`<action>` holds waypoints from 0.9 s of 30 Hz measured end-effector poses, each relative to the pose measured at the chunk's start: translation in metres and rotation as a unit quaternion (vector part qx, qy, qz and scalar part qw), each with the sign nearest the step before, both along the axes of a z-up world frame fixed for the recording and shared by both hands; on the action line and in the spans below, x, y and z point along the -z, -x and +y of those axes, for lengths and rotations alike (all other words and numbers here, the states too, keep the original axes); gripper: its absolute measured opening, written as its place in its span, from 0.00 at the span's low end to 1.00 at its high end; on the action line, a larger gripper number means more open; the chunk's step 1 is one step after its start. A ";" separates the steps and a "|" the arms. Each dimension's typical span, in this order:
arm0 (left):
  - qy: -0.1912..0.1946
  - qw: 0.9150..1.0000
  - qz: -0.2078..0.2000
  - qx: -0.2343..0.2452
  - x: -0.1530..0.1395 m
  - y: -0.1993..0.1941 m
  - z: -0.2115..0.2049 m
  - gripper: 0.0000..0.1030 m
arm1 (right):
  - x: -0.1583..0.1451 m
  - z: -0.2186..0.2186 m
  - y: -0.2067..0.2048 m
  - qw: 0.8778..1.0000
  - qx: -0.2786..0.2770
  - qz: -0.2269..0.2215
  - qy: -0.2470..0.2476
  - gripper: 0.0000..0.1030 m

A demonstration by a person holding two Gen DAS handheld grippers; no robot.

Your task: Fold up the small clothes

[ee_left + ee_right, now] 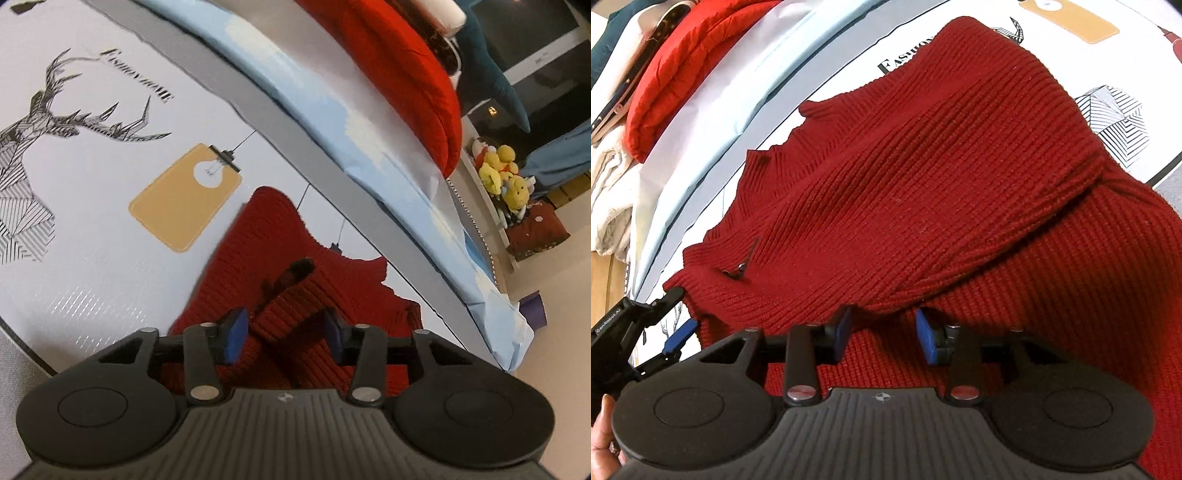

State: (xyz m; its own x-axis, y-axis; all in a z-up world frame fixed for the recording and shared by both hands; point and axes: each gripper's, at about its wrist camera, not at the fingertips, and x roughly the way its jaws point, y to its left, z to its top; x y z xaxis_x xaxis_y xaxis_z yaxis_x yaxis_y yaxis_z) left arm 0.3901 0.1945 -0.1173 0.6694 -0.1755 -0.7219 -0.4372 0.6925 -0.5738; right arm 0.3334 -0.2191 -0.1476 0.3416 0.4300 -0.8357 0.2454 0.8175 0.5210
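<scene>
Two tongs sit low over one dark red ribbed knit sweater point(923, 177), which lies spread on the white printed counter cover point(92, 258). Sweater reaches close to the counter's far edge, where a grey border strip point(288, 122) runs along the cover.

Left tongs point(286, 334): blue pads stand apart, with a ribbed cuff or folded band of the sweater point(291, 310) rising between them. Whether the pads press on the knit cannot be told from this view. A dark slit or opening in the knit shows just beyond the cuff. In the right wrist view the left tongs point(670, 334) appear at the sweater's near left corner, one blue pad visible beside the hem; a hand point(602, 443) shows at the lower left of that view.

Right tongs point(882, 336): blue pads apart, a folded edge of the sweater lying just ahead of and between them; no pad is seen pressing on fabric, so read as open. A diagonal fold line crosses the sweater toward the right side.

Cover print: line-drawn deer head point(44, 147), tan tag shape point(184, 199), lettering.

Beyond the far edge: pale blue sheet point(332, 110), bright red padded garment point(399, 74), yellow plush toys point(502, 173).
</scene>
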 end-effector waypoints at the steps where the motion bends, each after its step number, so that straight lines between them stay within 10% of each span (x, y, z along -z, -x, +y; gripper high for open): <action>1: -0.012 1.000 -0.002 0.004 -0.001 0.001 -0.001 0.18 | 0.000 0.001 -0.001 1.000 0.000 0.000 0.000 0.40; 3: -0.036 0.999 -0.005 0.021 -0.004 0.001 -0.003 0.00 | 0.000 0.001 0.000 1.000 0.000 0.000 0.000 0.40; 13: -0.112 0.993 -0.045 0.015 -0.058 0.013 0.001 0.00 | -0.001 0.000 0.001 1.000 0.002 0.000 0.002 0.40; 21: -0.106 0.992 -0.032 0.065 -0.027 0.000 0.003 0.52 | -0.001 0.001 0.002 1.000 0.001 0.001 -0.002 0.41; 27: -0.109 0.988 -0.033 0.104 -0.005 -0.006 -0.017 0.53 | -0.002 -0.001 0.003 1.000 -0.003 0.004 -0.004 0.41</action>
State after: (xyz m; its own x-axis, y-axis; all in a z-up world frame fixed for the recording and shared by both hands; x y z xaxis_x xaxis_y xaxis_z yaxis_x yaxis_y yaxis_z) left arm 0.3957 0.1775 -0.1119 0.6825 -0.1597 -0.7132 -0.2388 0.8735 -0.4241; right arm 0.3309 -0.2200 -0.1455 0.3322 0.4394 -0.8346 0.2447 0.8144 0.5262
